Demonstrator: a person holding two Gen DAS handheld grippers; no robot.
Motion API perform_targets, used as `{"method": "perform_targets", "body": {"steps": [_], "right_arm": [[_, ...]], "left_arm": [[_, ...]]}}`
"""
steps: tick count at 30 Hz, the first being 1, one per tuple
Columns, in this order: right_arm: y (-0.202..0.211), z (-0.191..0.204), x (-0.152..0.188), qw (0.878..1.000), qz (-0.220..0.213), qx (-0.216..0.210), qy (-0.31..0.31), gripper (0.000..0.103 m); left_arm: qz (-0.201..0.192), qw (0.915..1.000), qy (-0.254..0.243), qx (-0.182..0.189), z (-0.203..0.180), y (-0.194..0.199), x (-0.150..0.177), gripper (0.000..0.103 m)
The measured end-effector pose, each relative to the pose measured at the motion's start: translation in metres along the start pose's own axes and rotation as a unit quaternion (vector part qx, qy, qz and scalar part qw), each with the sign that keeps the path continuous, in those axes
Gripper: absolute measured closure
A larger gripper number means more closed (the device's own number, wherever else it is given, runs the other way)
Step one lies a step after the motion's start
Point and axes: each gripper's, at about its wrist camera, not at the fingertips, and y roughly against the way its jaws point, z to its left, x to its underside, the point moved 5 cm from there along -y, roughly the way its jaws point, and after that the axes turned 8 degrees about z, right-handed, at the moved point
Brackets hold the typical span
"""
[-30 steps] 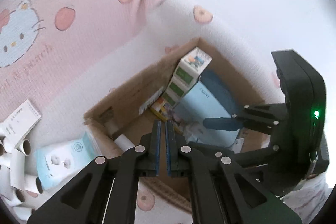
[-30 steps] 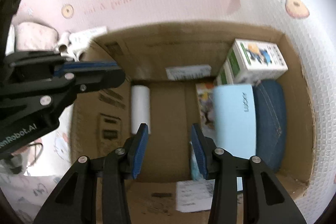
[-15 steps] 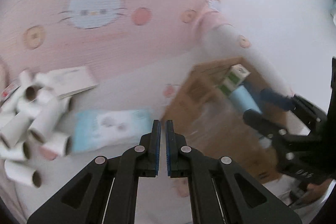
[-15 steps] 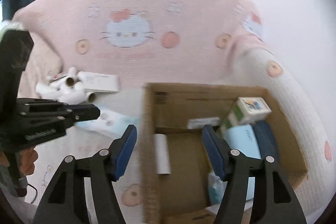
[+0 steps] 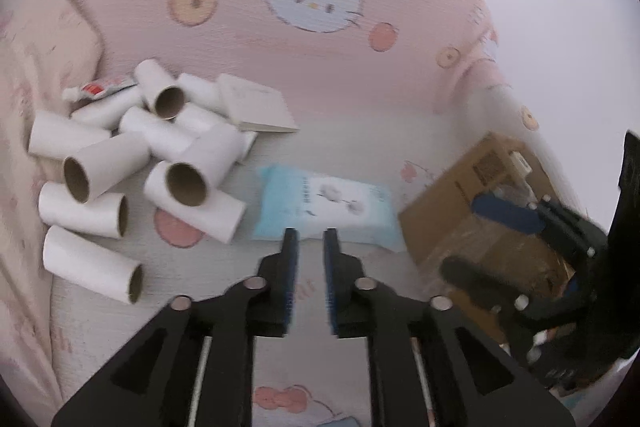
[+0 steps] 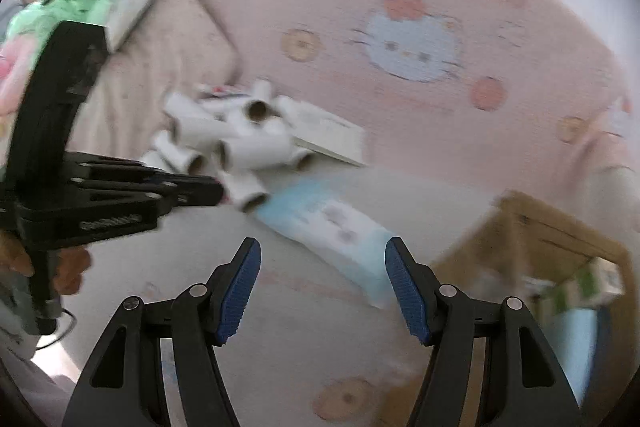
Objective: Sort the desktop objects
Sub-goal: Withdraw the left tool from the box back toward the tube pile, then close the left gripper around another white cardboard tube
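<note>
left tool [image 5: 308, 239] hangs over the pale bedcover [image 5: 360, 131], its jaws parting with only a narrow gap and nothing between them. just past its tips lies the light blue wipes packet [image 5: 326, 205], flat on the cover. to the left of that sits the heap of white cardboard tubes [image 5: 132, 167], some stacked on others, open brown ends facing this way. a small white notepad [image 5: 258, 105] leans against the far side of the heap, and a red-and-white tube [image 5: 98, 90] pokes out behind it. right tool [image 6: 322, 285] has its blue pads standing wide, empty, with the wipes packet's near corner showing between them, no contact. the brown cardboard box [image 5: 480, 195] sits to the right of the packet, the right tool in front of it in the left wrist view. everything is a bit blurred.
</note>
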Motion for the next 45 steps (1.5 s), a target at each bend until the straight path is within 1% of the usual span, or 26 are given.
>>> {"method": "perform_targets", "body": {"steps": [3, 5, 6, 7, 9, 11, 14, 16, 18, 20, 23, 26, 31, 33, 35, 37, 39, 40, 42, 45], "right_arm": [[-0.019, 0.019, -0.006, 0.999, -0.031, 0.007, 0.031, 0.04], [-0.027, 0.03, -0.007, 0.997, -0.059, 0.008, 0.057, 0.04], [-0.031, 0.036, -0.008, 0.995, -0.073, 0.003, 0.069, 0.04], [-0.037, 0.041, -0.009, 0.993, -0.083, -0.007, 0.079, 0.04], [-0.051, 0.05, -0.013, 0.991, -0.089, -0.017, 0.094, 0.038], [-0.068, 0.058, -0.018, 0.989, -0.089, -0.012, 0.117, 0.036], [-0.089, 0.063, -0.029, 0.987, -0.09, 0.006, 0.134, 0.036], [-0.097, 0.061, -0.034, 0.988, -0.084, -0.007, 0.129, 0.036], [-0.105, 0.056, -0.037, 0.991, -0.077, -0.028, 0.101, 0.036], [-0.114, 0.053, -0.038, 0.993, -0.063, -0.066, 0.069, 0.035], [-0.129, 0.049, -0.037, 0.995, -0.034, -0.092, 0.035, 0.035], [-0.141, 0.049, -0.033, 0.995, -0.006, -0.098, 0.022, 0.035], [-0.147, 0.053, -0.032, 0.993, 0.006, -0.115, 0.012, 0.035], [-0.149, 0.051, -0.034, 0.993, 0.009, -0.121, 0.004, 0.035], [-0.151, 0.048, -0.036, 0.992, 0.011, -0.127, -0.007, 0.035], [-0.151, 0.046, -0.037, 0.991, 0.014, -0.131, -0.017, 0.035], [-0.152, 0.043, -0.039, 0.99, 0.016, -0.136, -0.023, 0.035], [-0.151, 0.042, -0.039, 0.99, 0.016, -0.138, -0.025, 0.035], [-0.151, 0.04, -0.038, 0.99, 0.016, -0.137, -0.024, 0.035], [-0.152, 0.042, -0.036, 0.99, 0.017, -0.14, -0.02, 0.035]], "left_arm": [[0.003, 0.9998, 0.02, -0.001, 0.015, -0.001, -0.001, 0.082], [0.002, 0.9996, 0.024, -0.014, 0.024, 0.0, -0.003, 0.081], [0.001, 0.9995, 0.024, -0.021, 0.028, -0.001, -0.003, 0.077], [0.001, 0.9992, 0.025, -0.03, 0.032, -0.002, -0.004, 0.075], [-0.004, 0.9986, 0.03, -0.044, 0.041, -0.002, -0.006, 0.057], [-0.008, 0.9979, 0.04, -0.049, 0.048, -0.004, -0.009, 0.049], [-0.002, 0.9969, 0.064, -0.046, 0.06, -0.008, -0.015, 0.047], [0.0, 0.9961, 0.077, -0.043, 0.068, -0.011, -0.021, 0.046], [0.0, 0.9958, 0.081, -0.042, 0.074, -0.014, -0.028, 0.045], [0.004, 0.9953, 0.085, -0.046, 0.078, -0.018, -0.036, 0.044], [-0.003, 0.995, 0.088, -0.047, 0.081, -0.021, -0.046, 0.044], [-0.014, 0.995, 0.09, -0.042, 0.082, -0.02, -0.052, 0.044], [-0.013, 0.9948, 0.086, -0.053, 0.089, -0.023, -0.059, 0.044], [-0.006, 0.9948, 0.09, -0.048, 0.093, -0.026, -0.061, 0.044], [0.002, 0.9941, 0.104, -0.03, 0.098, -0.031, -0.063, 0.044], [-0.001, 0.9923, 0.123, -0.016, 0.102, -0.035, -0.064, 0.044], [0.0, 0.9911, 0.132, -0.015, 0.104, -0.04, -0.065, 0.045], [0.006, 0.9906, 0.135, -0.019, 0.104, -0.043, -0.064, 0.046], [0.01, 0.9907, 0.134, -0.018, 0.101, -0.046, -0.063, 0.062], [0.024, 0.9918, 0.124, -0.02, 0.091, -0.051, -0.057, 0.064]]}}
